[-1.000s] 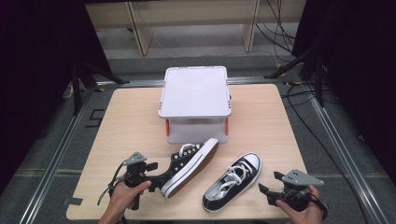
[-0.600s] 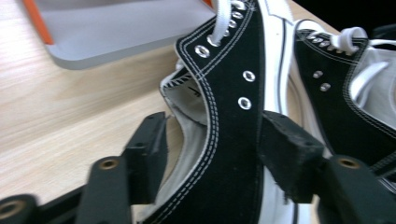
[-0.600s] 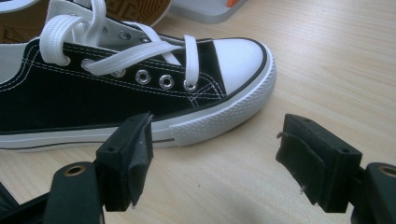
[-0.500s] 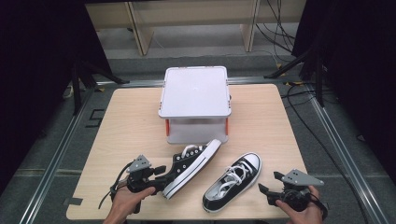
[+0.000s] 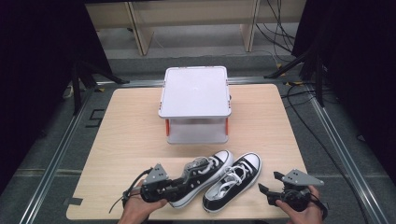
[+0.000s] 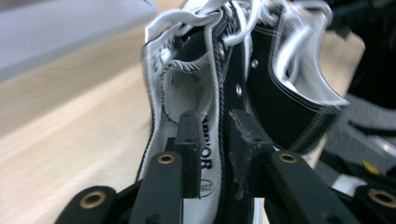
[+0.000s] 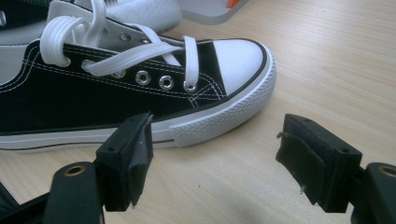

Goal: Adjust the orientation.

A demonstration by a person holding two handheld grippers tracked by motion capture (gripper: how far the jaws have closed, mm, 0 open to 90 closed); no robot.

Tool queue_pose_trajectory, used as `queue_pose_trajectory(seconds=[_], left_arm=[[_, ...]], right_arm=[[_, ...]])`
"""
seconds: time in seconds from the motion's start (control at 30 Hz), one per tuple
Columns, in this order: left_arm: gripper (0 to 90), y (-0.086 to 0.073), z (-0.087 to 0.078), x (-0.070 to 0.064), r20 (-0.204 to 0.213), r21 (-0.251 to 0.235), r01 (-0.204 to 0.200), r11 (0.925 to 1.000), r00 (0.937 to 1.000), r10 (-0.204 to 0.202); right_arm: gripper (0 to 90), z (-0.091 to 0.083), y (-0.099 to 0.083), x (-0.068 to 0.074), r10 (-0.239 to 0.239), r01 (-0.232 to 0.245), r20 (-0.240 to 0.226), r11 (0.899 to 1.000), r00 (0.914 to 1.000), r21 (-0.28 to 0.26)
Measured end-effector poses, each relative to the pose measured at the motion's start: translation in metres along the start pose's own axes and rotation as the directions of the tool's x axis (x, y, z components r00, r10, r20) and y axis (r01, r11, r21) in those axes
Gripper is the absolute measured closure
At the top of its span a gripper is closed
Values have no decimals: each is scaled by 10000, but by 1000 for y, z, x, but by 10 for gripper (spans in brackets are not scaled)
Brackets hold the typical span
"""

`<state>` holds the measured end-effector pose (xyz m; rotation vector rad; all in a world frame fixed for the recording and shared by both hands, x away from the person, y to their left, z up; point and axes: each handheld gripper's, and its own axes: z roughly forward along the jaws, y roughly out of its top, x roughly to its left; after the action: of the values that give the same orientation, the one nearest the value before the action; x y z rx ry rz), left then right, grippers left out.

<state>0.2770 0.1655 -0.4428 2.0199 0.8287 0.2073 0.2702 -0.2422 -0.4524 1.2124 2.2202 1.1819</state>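
Left gripper view: the left gripper (image 6: 212, 144) is clamped on the heel collar of the left sneaker (image 6: 243, 74), one finger (image 6: 189, 140) inside the opening against the lining, the other outside on the black canvas. In the high view, this sneaker (image 5: 203, 175) sits near the table's (image 5: 130, 135) front edge, just beside the right sneaker (image 5: 233, 179). The right gripper (image 7: 215, 158) is released, jaws wide apart over bare wood near the front right corner, the right sneaker's toe cap (image 7: 238, 60) just beyond them. A lidded storage box (image 5: 195, 100) stands toward the back edge.

Black sneakers (image 5: 233, 182) (white toe caps, laces); seemingly pale grey box (image 5: 195, 91), orange clips; light wood table (image 5: 126, 135).
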Motion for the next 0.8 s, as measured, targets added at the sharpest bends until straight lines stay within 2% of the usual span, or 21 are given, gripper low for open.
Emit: queue_pose_trajectory(seconds=[0.1,0.17,0.2,0.23,0.27,0.3,0.33,0.4,0.43,0.47,0.5,0.53,0.6,0.63,0.7,0.73,0.77,0.8], left_arm=[[750,2,-1,-3,-30,-45,-86,10000,10000,86],[662,3,-1,-4,95,-101,14,9999,10000,-13],[662,4,-1,-3,11,-59,-64,10000,10000,64],[611,6,-3,0,-6,-64,-20,10000,10000,20],[596,6,-3,0,-6,-64,-20,10000,10000,20],[596,6,-5,2,86,-217,98,9997,9999,-96],[560,8,-7,5,163,-496,391,9980,9991,-384],[549,11,-13,11,135,-642,609,9961,9981,-602],[531,12,-15,15,32,-720,697,9950,9976,-697],[529,14,-18,21,-260,-798,635,9948,9975,-658],[529,14,-18,21,-260,-798,635,9948,9975,-658],[528,15,-17,28,-624,-488,385,9981,9972,-415],[524,15,-15,31,-524,-458,470,9978,9974,-494],[517,15,-14,34,-556,-189,303,9994,9980,-313],[500,16,-10,34,-541,-181,393,9991,9977,-402],[490,16,-7,35,-438,-71,250,9997,9987,-252],[490,16,-6,34,-368,-63,281,9996,9989,-283],[482,17,-5,34,-353,187,16,9998,9994,-10]], right_arm=[[264,1,0,0,-118,119,66,9999,9999,-82],[264,0,0,-1,-219,219,-17,9997,9998,-57],[264,0,0,-1,-219,219,-17,9997,9998,-57],[264,1,0,0,-1,1,-59,10000,10000,16],[264,1,0,0,-1,1,-59,10000,10000,16],[264,1,0,0,7,-6,-67,10000,10000,21],[264,0,0,0,43,-43,-71,10000,10000,12],[264,0,0,0,-11,11,-66,10000,10000,-9],[264,0,0,0,24,-24,-67,10000,10000,-14],[264,1,0,0,-32,33,52,10000,10000,-43],[264,1,0,0,-32,33,52,10000,10000,-43],[264,1,0,0,-24,24,-26,10000,10000,-11],[264,1,0,0,-29,28,-7,10000,10000,-53],[264,1,0,1,-25,25,-11,10000,10000,-41],[264,1,0,0,-176,176,-21,9998,9998,-73],[264,1,0,0,-142,141,-27,9998,9999,-101],[264,1,0,0,-142,141,-27,9998,9999,-101],[264,1,0,0,-8,8,-61,10000,10000,-17]])
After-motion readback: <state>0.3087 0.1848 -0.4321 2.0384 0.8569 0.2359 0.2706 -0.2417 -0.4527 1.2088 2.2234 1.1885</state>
